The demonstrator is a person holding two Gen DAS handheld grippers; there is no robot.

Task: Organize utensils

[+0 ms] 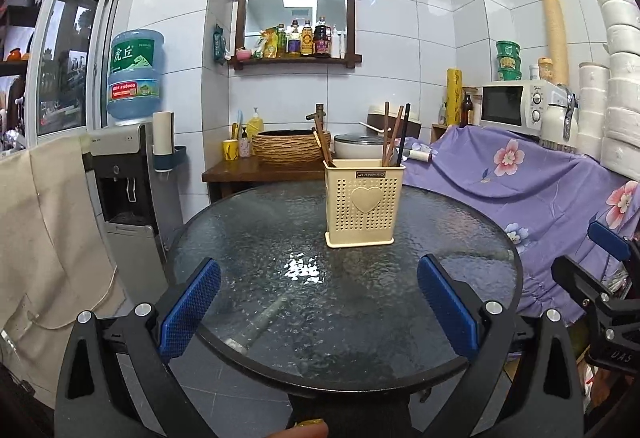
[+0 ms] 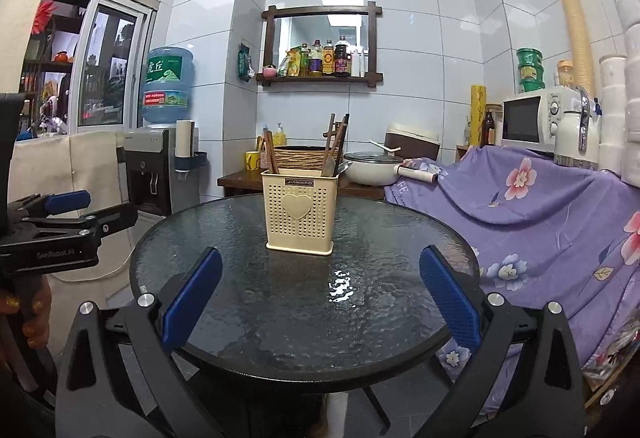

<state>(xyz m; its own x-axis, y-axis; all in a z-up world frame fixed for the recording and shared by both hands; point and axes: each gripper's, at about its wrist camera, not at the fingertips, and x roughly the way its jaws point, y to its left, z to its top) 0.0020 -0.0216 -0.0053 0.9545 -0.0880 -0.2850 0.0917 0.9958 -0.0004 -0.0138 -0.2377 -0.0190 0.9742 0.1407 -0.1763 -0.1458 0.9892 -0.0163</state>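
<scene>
A cream perforated utensil holder (image 1: 364, 202) (image 2: 301, 210) with a heart on its front stands upright on a round glass table (image 1: 248, 238) (image 2: 224, 238). Several chopsticks (image 1: 394, 133) (image 2: 336, 143) and other utensils stick out of it. My left gripper (image 1: 319, 280) is open and empty, held above the near edge of the table. My right gripper (image 2: 320, 272) is open and empty, also short of the holder. The right gripper shows at the right edge of the left wrist view (image 1: 608, 258); the left one shows at the left edge of the right wrist view (image 2: 68, 213).
A purple flowered cloth (image 1: 540, 181) (image 2: 540, 205) covers furniture right of the table, with a microwave (image 1: 516, 103) (image 2: 536, 119) on it. A water dispenser (image 1: 120, 173) (image 2: 152, 165) stands at left. A wooden side table (image 1: 232, 169) with a basin and pot (image 2: 372, 165) is behind.
</scene>
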